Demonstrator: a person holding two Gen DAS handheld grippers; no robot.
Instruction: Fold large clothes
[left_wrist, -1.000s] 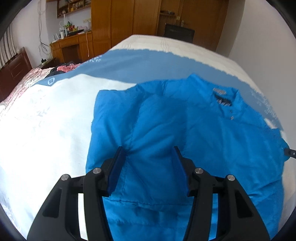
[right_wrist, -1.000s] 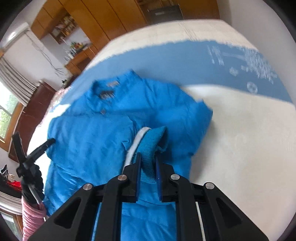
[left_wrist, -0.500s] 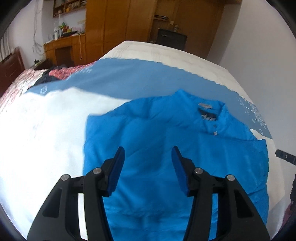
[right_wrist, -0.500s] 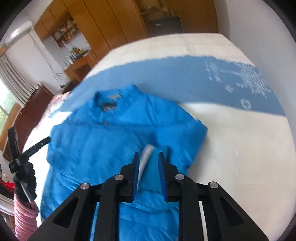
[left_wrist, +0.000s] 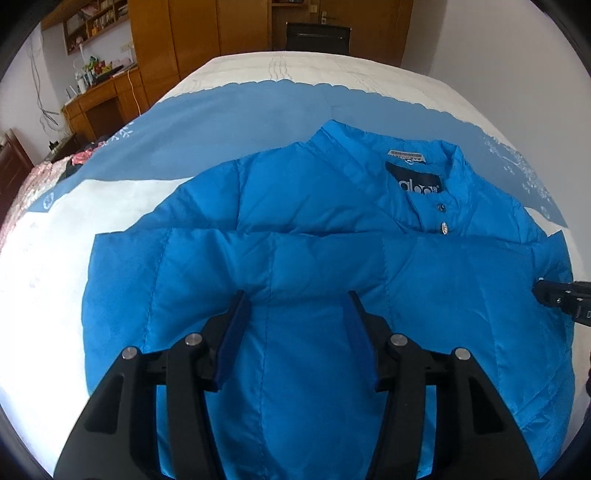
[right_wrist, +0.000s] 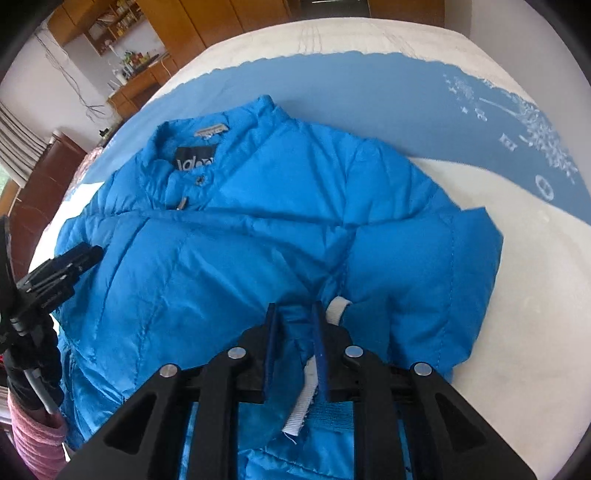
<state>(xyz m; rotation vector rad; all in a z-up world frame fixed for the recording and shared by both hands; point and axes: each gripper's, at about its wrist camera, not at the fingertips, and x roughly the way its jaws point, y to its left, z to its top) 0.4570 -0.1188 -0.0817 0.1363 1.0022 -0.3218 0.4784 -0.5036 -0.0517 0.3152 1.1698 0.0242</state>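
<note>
Jacket (left_wrist: 303, 266) flat on bed (left_wrist: 110, 206), collar far side. Puffy, soft, slick shell; likely slides. Left gripper (left_wrist: 297, 317) apart, empty, over folded sleeve. Right gripper (right_wrist: 293, 328) closing around cuff (right_wrist: 338, 310). Best grabbed at cuff or hem, not padding.

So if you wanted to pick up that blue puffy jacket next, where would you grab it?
Probably the jacket by its near hem, one corner per hand, coming from the near side. The collar lies far away, and the puffy middle offers no edge for the fingers.
</note>
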